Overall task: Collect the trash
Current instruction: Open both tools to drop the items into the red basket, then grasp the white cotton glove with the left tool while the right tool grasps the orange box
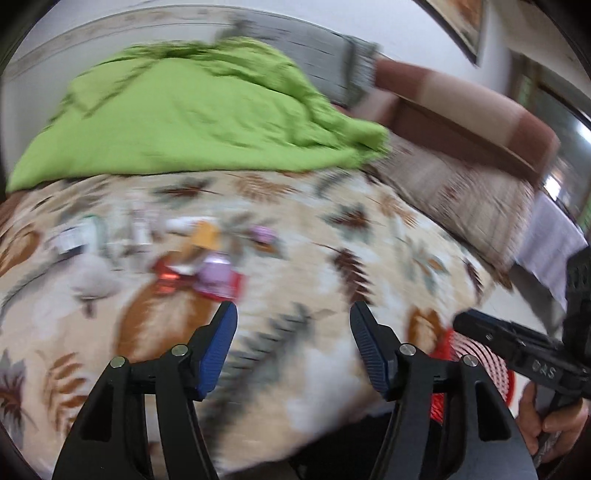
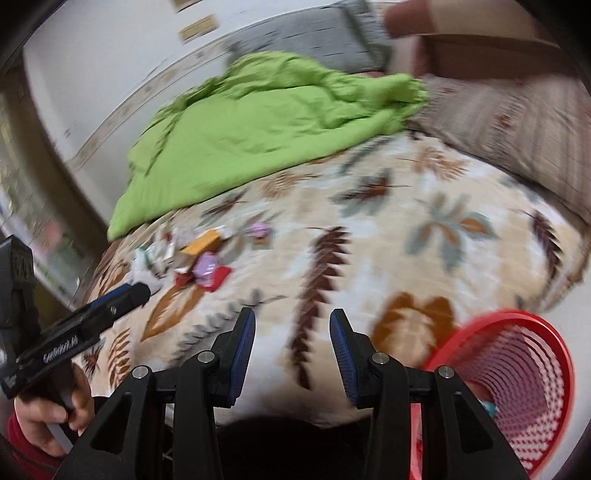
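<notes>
On the leaf-print bedspread [image 2: 369, 206] a blurred litter of wrappers [image 2: 199, 258], seemingly packets, lies left, ahead of the left gripper [image 1: 293, 325] and right gripper [image 2: 292, 326], both parted and empty, the red basket [image 2: 517, 369] rightmost.

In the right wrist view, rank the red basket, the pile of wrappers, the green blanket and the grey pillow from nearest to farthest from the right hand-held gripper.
From the right hand-held gripper:
1. Red basket, low on the right, beside the bed.
2. Pile of wrappers, up and left on the leaf-print bedspread.
3. Green blanket, beyond the wrappers.
4. Grey pillow, at the far end by the wall.
</notes>
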### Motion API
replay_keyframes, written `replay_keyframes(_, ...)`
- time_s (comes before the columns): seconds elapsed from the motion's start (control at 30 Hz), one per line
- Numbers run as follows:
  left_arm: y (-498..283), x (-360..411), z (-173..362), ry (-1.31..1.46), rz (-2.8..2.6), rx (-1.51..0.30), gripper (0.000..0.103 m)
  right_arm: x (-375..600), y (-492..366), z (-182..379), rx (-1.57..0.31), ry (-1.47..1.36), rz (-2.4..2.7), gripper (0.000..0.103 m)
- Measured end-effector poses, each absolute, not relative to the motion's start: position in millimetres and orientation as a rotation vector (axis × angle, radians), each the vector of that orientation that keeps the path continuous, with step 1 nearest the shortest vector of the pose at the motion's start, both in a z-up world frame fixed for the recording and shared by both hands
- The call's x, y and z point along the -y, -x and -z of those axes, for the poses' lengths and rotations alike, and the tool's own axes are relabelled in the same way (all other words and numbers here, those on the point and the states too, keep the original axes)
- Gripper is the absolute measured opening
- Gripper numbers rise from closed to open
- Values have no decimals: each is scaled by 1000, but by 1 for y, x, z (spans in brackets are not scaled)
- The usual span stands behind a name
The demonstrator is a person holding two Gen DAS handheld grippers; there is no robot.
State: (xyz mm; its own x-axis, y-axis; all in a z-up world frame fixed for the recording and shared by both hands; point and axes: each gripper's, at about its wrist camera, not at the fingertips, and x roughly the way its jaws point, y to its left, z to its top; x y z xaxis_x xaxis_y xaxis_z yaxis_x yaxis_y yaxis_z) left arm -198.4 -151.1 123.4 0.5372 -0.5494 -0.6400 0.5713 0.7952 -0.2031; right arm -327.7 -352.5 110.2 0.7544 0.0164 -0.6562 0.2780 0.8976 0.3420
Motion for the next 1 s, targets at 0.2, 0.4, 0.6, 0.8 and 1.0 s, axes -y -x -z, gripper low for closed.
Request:
replay_keyframes(0.2,138,69,-111,71,411,-756,63,316,274,-109,-740,-420,37,45)
replay_keyframes(0.4,77,27,-91,149,253,-793,63,296,232,-101,-779,-445,-24,45)
replay_keyframes(0.6,33,39,-58,151,225,-845,63,291,196,-94,-806,-478,-35,45)
replay_keyframes(0.8,3,41,-24,147,201,-913,49,292,149,-86,-834,-533,-62,45)
replay_keyframes(1.0,8,43,-25,99,231,-882,34,290,85,-64,-878,-609,-79,45)
